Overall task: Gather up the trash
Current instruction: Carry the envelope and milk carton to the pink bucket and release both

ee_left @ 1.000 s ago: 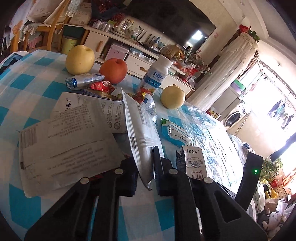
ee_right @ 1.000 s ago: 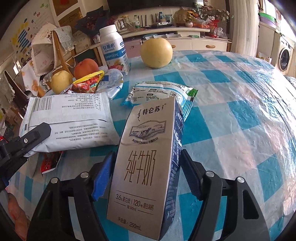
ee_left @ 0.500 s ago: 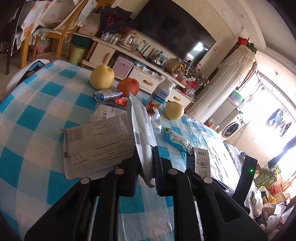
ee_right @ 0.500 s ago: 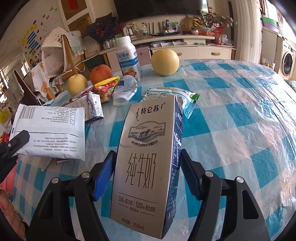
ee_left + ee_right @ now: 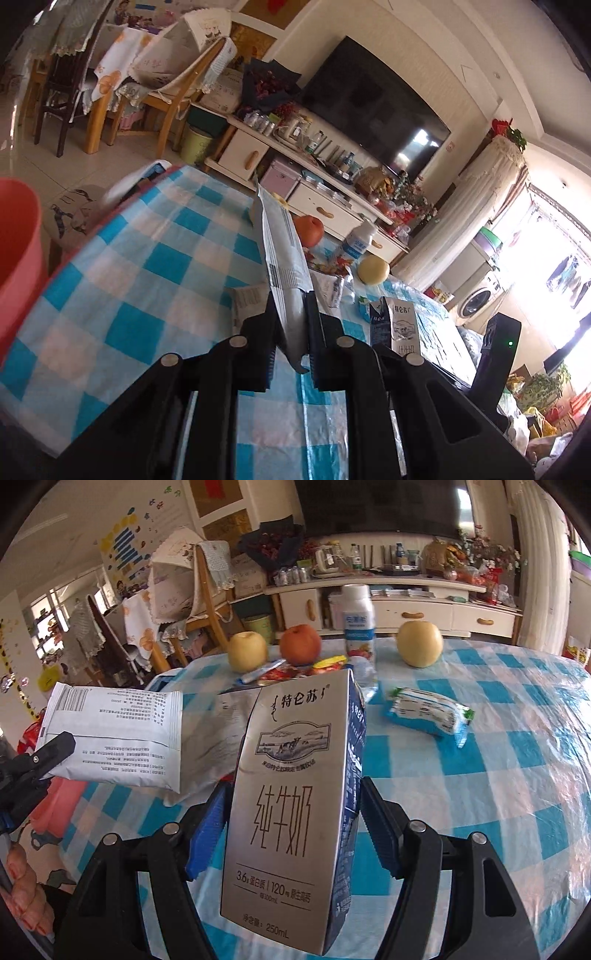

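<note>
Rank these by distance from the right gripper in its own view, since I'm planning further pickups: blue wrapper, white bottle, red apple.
1. Blue wrapper, right of the milk carton in the jaws.
2. White bottle, upright behind it.
3. Red apple, left of the bottle; nearly level with it.

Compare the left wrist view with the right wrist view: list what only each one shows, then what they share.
Only the left wrist view: the washing machine by the bright window and the left claw shut on the white wrapper, seen edge-on.

Only the right wrist view: the right claw shut on the milk carton, a hand at lower left, and the blue snack packet in full.

Both: the checked tablecloth, red apple, white bottle, carton and wrapper.
</note>
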`<action>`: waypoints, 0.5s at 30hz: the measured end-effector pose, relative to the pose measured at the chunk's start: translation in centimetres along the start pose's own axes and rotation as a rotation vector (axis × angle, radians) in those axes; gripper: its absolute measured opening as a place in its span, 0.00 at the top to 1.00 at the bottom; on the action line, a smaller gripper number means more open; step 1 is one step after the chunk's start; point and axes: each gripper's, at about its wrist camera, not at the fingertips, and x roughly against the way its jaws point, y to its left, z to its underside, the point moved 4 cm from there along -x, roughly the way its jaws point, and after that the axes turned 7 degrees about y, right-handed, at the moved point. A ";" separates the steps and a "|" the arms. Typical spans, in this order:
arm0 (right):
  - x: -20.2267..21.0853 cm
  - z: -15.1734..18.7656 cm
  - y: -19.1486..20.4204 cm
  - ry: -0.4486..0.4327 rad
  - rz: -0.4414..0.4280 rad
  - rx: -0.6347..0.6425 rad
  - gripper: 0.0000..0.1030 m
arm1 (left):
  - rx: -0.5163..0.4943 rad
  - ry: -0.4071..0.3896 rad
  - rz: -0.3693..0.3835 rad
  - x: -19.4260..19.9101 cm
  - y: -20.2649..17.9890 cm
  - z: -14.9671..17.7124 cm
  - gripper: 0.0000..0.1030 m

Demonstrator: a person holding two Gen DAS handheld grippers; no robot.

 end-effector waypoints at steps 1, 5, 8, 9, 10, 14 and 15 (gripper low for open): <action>-0.1 -0.2 1.5 0.006 -0.030 0.016 0.32 | 0.015 -0.014 -0.020 0.9 1.0 -0.3 0.85; -0.1 -1.0 8.8 0.019 -0.157 0.103 0.32 | 0.090 -0.067 -0.106 4.9 6.0 -1.6 0.85; -0.3 -1.6 15.3 0.028 -0.253 0.169 0.32 | 0.142 -0.101 -0.190 7.6 10.2 -2.5 0.85; -0.5 -1.8 17.7 0.034 -0.289 0.193 0.32 | 0.158 -0.111 -0.223 8.5 11.6 -2.7 0.85; -0.8 -2.0 20.2 0.040 -0.317 0.220 0.32 | 0.172 -0.121 -0.256 9.3 13.1 -2.9 0.85; -1.8 -2.3 29.4 0.071 -0.419 0.319 0.32 | 0.227 -0.135 -0.366 11.7 18.6 -3.0 0.85; -2.2 -2.4 31.6 0.081 -0.441 0.345 0.32 | 0.239 -0.137 -0.382 12.1 20.0 -3.1 0.84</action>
